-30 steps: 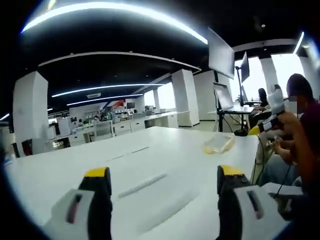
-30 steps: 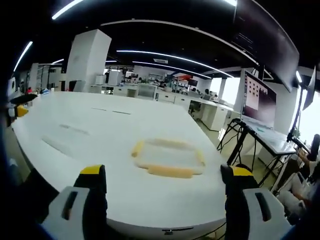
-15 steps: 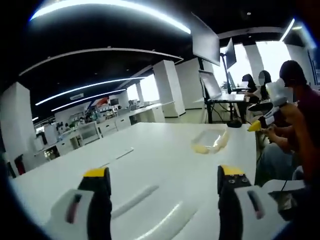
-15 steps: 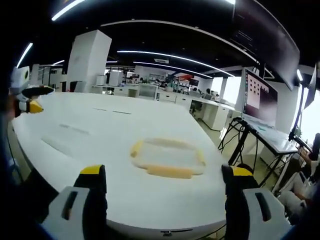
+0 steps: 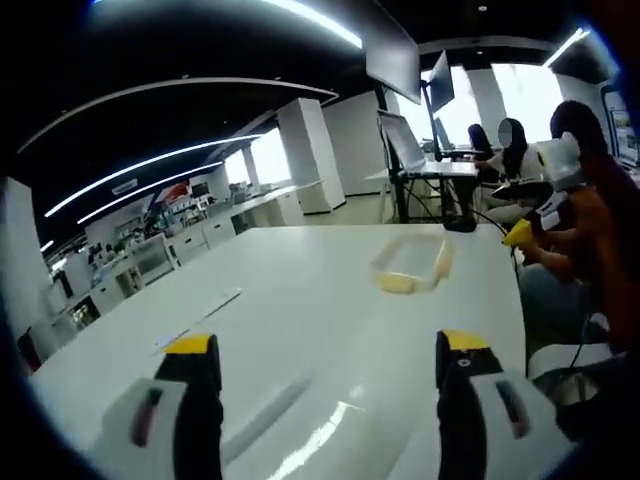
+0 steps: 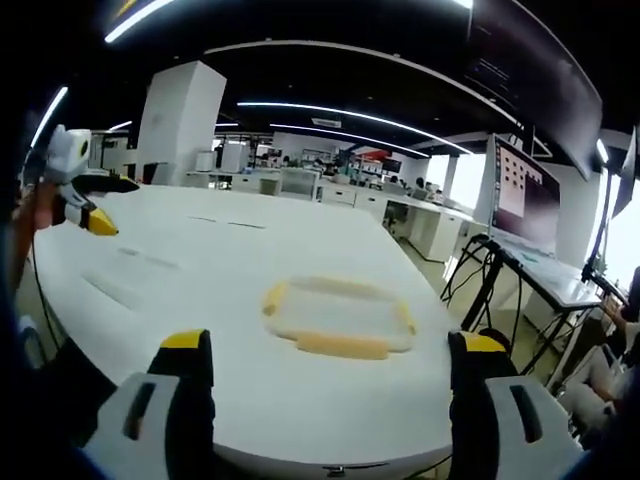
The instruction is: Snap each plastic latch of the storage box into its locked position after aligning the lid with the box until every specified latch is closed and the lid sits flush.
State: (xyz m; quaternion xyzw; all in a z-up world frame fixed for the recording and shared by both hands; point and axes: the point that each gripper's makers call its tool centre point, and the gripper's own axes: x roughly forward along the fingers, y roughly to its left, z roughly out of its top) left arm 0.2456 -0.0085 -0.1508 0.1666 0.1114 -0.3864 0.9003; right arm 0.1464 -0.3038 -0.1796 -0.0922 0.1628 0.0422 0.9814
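Clear storage box (image 6: 338, 318) beyond right tool (image 6: 330, 368)

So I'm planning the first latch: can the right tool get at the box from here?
Probably yes: the box lies straight ahead of the open right tool, with bare table between.

Storage box (image 6: 338, 318) on the table (image 6: 190, 260), ahead of the right gripper (image 6: 330, 370).

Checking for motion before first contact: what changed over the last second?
The left hand-held gripper swung toward the storage box, entering further into the right gripper view. Nothing grasped or released. Right hand-held gripper open and steady; box unmoved on the table.
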